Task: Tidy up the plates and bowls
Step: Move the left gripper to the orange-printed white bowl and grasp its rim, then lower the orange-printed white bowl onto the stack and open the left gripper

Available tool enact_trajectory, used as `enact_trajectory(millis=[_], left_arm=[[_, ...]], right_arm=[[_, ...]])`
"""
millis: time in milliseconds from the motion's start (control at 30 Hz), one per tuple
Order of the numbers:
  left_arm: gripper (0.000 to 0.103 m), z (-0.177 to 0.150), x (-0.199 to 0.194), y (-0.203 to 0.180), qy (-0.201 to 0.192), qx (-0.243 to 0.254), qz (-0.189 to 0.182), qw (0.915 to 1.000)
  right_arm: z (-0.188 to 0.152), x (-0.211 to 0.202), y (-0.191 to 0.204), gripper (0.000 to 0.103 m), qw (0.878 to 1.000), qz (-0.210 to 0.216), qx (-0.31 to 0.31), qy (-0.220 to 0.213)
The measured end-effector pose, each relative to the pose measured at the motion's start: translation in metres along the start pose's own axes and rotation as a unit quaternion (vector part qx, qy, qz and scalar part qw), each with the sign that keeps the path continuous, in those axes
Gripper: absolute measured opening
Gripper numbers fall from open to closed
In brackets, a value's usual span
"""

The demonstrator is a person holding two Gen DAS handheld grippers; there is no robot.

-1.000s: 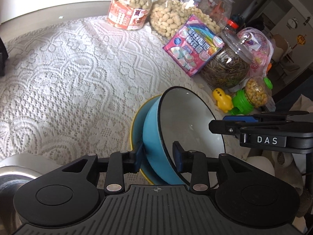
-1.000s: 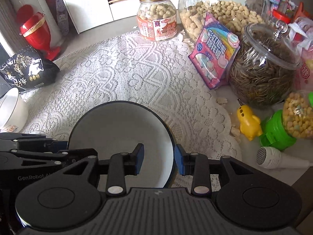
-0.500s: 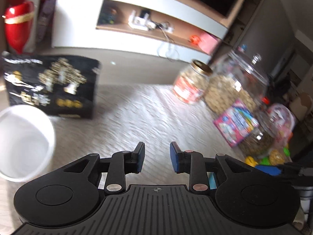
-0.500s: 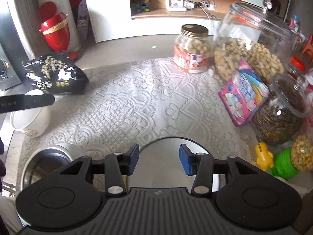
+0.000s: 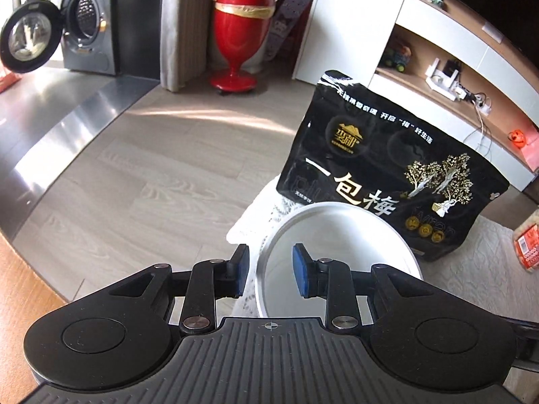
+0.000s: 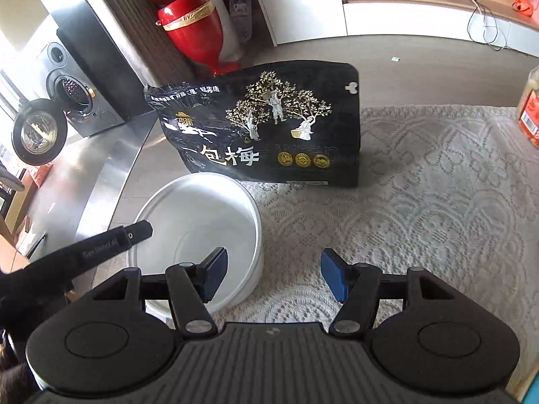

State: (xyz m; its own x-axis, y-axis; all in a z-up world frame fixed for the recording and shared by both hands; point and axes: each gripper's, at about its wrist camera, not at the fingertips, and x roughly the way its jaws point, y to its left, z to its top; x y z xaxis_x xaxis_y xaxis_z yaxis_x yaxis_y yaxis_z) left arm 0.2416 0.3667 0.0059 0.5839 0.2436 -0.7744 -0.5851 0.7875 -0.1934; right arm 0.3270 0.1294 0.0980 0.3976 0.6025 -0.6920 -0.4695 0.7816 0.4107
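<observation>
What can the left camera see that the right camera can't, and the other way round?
Only the left view shows the left gripper open, its fingers on either side of the white bowl's near rim. Only the right view shows the right gripper open over the lace tablecloth, beside the bowl. Both show the bowl, the black snack bag behind it, the red bin and the washing machine.

I see the bowl (image 6: 198, 232) on the lace cloth (image 6: 421, 208) at the table's left corner, the snack bag (image 6: 266, 134) standing just behind it, a jar (image 6: 530, 111) far right
</observation>
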Motion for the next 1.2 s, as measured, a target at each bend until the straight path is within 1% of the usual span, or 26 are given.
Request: enact_trajectory(millis=[67, 100, 133, 167, 200, 233, 267, 300, 333, 400, 467, 500, 533, 600, 667, 733, 767, 833, 900, 933, 967, 1000, 1033, 1100, 1133, 1200], left_arm=[[0.031, -0.005, 0.006, 0.004, 0.011, -0.002, 0.006, 0.9999], [0.031, -0.007, 0.011, 0.004, 0.018, -0.002, 0.011, 0.9998], [0.031, -0.008, 0.014, 0.005, 0.025, -0.003, 0.012, 0.9996], [0.031, -0.010, 0.021, 0.006, 0.039, -0.006, 0.009, 0.9992], [0.031, -0.011, 0.026, 0.006, 0.053, -0.012, 0.000, 0.9985], [0.030, -0.012, 0.029, 0.007, 0.068, -0.022, -0.015, 0.9974], [0.028, -0.013, 0.029, 0.007, 0.077, -0.032, -0.032, 0.9960], [0.028, -0.014, 0.026, 0.006, 0.079, -0.037, -0.045, 0.9952], [0.027, -0.015, 0.019, 0.003, 0.074, -0.035, -0.056, 0.9951], [0.027, -0.015, -0.004, -0.010, 0.038, -0.019, -0.095, 0.9946], [0.027, -0.017, -0.031, -0.023, 0.003, -0.007, -0.147, 0.9891], [0.027, -0.019, -0.046, -0.030, -0.016, 0.000, -0.174, 0.9847], [0.027, -0.023, -0.063, -0.039, -0.037, 0.009, -0.207, 0.9776], [0.028, -0.033, -0.092, -0.058, -0.056, 0.023, -0.265, 0.9624], [0.029, -0.043, -0.117, -0.084, -0.063, 0.046, -0.302, 0.9502], [0.029, -0.056, -0.140, -0.121, -0.057, 0.092, -0.321, 0.9408], [0.030, -0.064, -0.147, -0.139, -0.052, 0.118, -0.325, 0.9368], [0.032, -0.083, -0.154, -0.176, -0.027, 0.167, -0.330, 0.9288], [0.033, -0.107, -0.146, -0.212, 0.014, 0.210, -0.337, 0.9178], [0.033, -0.117, -0.138, -0.225, 0.036, 0.221, -0.339, 0.9135], [0.033, -0.125, -0.130, -0.235, 0.059, 0.226, -0.341, 0.9105], [0.033, -0.137, -0.115, -0.248, 0.093, 0.227, -0.342, 0.9071], [0.033, -0.146, -0.103, -0.255, 0.118, 0.224, -0.342, 0.9051], [0.035, -0.163, -0.082, -0.262, 0.157, 0.205, -0.350, 0.9003], [0.034, -0.170, -0.078, -0.263, 0.165, 0.202, -0.355, 0.8976], [0.034, -0.182, -0.074, -0.263, 0.176, 0.225, -0.353, 0.8910]], right_arm=[[0.002, 0.025, 0.008, 0.062, 1.000, -0.012, 0.006, 0.012], [0.002, 0.037, 0.009, 0.060, 1.000, -0.014, 0.013, 0.023], [0.001, 0.044, 0.009, 0.056, 0.999, -0.015, 0.019, 0.034], [-0.001, 0.050, 0.008, 0.041, 0.999, -0.012, 0.026, 0.043], [-0.002, 0.054, 0.006, 0.023, 0.998, -0.004, 0.034, 0.054], [-0.005, 0.057, 0.001, 0.016, 0.996, 0.010, 0.044, 0.072], [-0.007, 0.056, -0.003, 0.013, 0.995, 0.020, 0.052, 0.084], [-0.009, 0.050, -0.008, 0.013, 0.995, 0.016, 0.056, 0.085], [-0.010, 0.040, -0.012, 0.014, 0.995, 0.021, 0.052, 0.078], [-0.011, 0.011, -0.017, 0.015, 0.998, 0.024, 0.030, 0.049], [-0.012, -0.035, -0.030, 0.016, 1.000, 0.022, 0.006, 0.006], [-0.013, -0.055, -0.036, 0.017, 1.000, 0.023, -0.003, -0.008], [-0.016, -0.082, -0.046, 0.017, 0.999, 0.019, -0.014, -0.027], [-0.025, -0.125, -0.064, 0.017, 0.998, 0.014, -0.025, -0.052], [-0.041, -0.171, -0.087, 0.017, 0.996, -0.002, -0.034, -0.077], [-0.059, -0.208, -0.108, 0.017, 0.994, -0.036, -0.040, -0.099], [-0.067, -0.221, -0.120, 0.017, 0.993, -0.053, -0.037, -0.104], [-0.083, -0.238, -0.145, 0.017, 0.991, -0.082, -0.017, -0.100], [-0.096, -0.241, -0.170, 0.017, 0.991, -0.105, 0.007, -0.087], [-0.104, -0.240, -0.187, 0.017, 0.990, -0.117, 0.025, -0.077], [-0.109, -0.236, -0.199, 0.017, 0.989, -0.124, 0.040, -0.068], [-0.116, -0.230, -0.215, 0.017, 0.988, -0.129, 0.057, -0.056], [-0.122, -0.221, -0.227, 0.018, 0.988, -0.133, 0.068, -0.046], [-0.135, -0.207, -0.247, 0.019, 0.986, -0.143, 0.085, -0.027], [-0.141, -0.200, -0.255, 0.022, 0.985, -0.148, 0.090, -0.018], [-0.148, -0.193, -0.265, 0.025, 0.984, -0.151, 0.095, -0.003]])
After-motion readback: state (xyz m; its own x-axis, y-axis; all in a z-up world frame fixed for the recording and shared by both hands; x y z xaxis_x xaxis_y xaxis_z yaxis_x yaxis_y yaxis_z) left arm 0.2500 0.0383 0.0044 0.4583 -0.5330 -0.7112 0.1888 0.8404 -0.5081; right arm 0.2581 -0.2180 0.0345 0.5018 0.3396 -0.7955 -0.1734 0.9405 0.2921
